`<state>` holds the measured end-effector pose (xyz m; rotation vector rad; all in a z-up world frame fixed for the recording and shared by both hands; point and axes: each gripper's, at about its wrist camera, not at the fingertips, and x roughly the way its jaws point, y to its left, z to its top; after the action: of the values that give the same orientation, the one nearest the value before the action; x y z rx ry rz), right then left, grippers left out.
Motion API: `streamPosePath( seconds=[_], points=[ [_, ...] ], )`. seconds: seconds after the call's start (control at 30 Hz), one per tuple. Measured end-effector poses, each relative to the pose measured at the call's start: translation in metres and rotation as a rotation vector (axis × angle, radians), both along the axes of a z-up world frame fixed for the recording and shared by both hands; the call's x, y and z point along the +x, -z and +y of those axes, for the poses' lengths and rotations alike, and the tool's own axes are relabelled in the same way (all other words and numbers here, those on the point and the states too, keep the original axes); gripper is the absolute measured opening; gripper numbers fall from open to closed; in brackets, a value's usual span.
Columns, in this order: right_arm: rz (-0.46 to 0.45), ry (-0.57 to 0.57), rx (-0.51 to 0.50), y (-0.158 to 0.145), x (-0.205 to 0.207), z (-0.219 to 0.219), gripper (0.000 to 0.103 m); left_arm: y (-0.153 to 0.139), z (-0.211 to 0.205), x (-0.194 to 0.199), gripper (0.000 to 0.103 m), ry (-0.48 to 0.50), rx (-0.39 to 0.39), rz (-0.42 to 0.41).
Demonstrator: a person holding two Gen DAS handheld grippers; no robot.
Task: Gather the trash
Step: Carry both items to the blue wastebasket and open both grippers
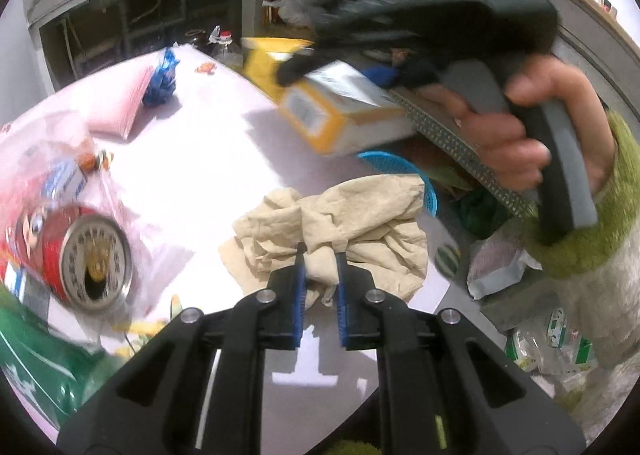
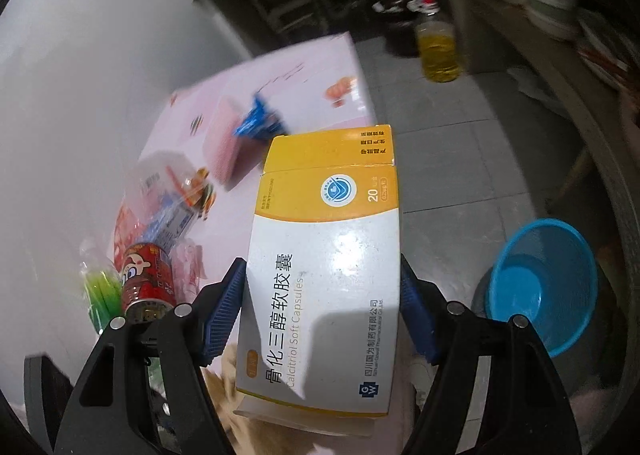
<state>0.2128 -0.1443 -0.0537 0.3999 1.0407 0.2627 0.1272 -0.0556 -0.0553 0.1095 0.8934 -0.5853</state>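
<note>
My right gripper (image 2: 322, 315) is shut on a white and yellow medicine box (image 2: 324, 267) and holds it in the air above the pink table's (image 2: 304, 67) right edge. The box (image 1: 340, 111) and the right gripper (image 1: 320, 59) also show in the left wrist view. My left gripper (image 1: 320, 275) is shut on a crumpled beige paper towel (image 1: 340, 231) lying on the table (image 1: 216, 159). A blue bin (image 2: 540, 287) stands on the floor to the right, also seen in the left wrist view (image 1: 400, 167).
A red can (image 1: 76, 255) in clear plastic, a blue wrapper (image 1: 162, 79), a pink pad (image 1: 116, 107) and a green bottle (image 1: 40, 367) lie on the table. An oil bottle (image 2: 438, 47) stands on the floor. Wrappers (image 1: 552, 339) lie on the floor at the right.
</note>
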Motion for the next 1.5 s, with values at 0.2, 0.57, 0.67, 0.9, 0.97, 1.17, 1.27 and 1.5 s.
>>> streamPosePath(
  seconds=[0.2,0.57,0.67,0.9,0.97,1.17,1.27,1.5],
  points=[
    [-0.032,0.165,0.045,-0.005,-0.042,-0.068,0.07,-0.015,-0.026,0.015,0.011,0.044,-0.017,-0.033],
    [-0.011,0.502,0.14,0.023,-0.126,-0.18,0.07,-0.017,-0.126,0.069,0.011,0.171,-0.067,0.145],
    [0.025,0.575,0.173,0.044,-0.143,-0.202,0.07,-0.004,-0.157,0.09,0.011,0.2,-0.085,0.26],
    [0.141,0.687,0.271,0.113,-0.148,-0.238,0.07,0.064,-0.224,0.139,0.012,0.193,-0.028,0.512],
    [0.178,0.705,0.285,0.136,-0.138,-0.245,0.07,0.087,-0.241,0.151,0.012,0.184,0.01,0.559],
    [0.226,0.742,0.303,0.188,-0.104,-0.263,0.075,0.145,-0.286,0.195,0.026,0.128,0.101,0.651],
    [0.214,0.764,0.303,0.22,-0.083,-0.274,0.079,0.163,-0.3,0.216,0.06,0.078,0.122,0.669],
    [0.274,0.83,0.301,0.287,-0.063,-0.288,0.081,0.165,-0.307,0.232,0.063,0.039,0.084,0.673]
  ],
)
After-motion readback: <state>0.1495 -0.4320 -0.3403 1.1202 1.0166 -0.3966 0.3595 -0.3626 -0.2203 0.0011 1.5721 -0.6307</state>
